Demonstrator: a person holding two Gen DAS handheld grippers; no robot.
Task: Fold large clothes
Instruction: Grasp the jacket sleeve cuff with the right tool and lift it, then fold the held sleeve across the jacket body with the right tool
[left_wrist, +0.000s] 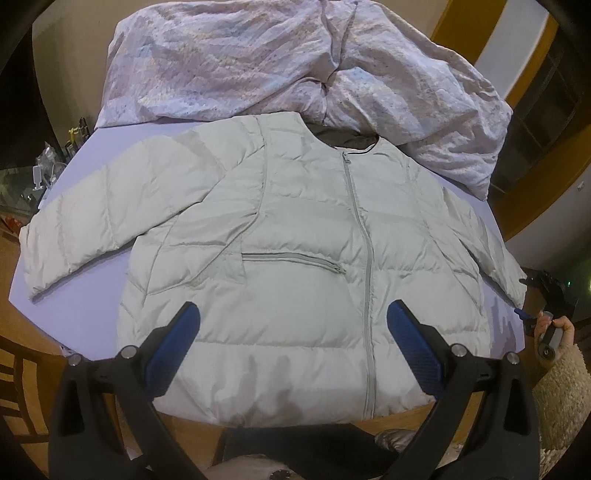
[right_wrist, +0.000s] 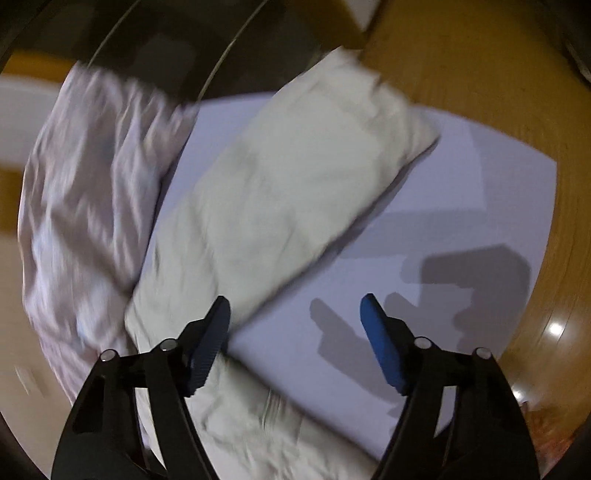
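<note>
The left gripper is hovering over the near hem of the puffer jacket, its jaws standing wide apart and holding nothing, blue pads facing inward above the fabric. The right gripper is hanging over the right sleeve, jaws likewise spread wide and empty; its left finger is lying over the sleeve's edge, though contact cannot be told in the blurred view. In the left wrist view a hand is showing at the far right, gripping a handle.

The pale grey-green jacket is lying front up and zipped on a lavender sheet covering the wooden desk, both sleeves spreading out to the sides, a zipped pocket on its left half. Beyond the collar, a crumpled pinkish duvet is bunching along the far edge.
</note>
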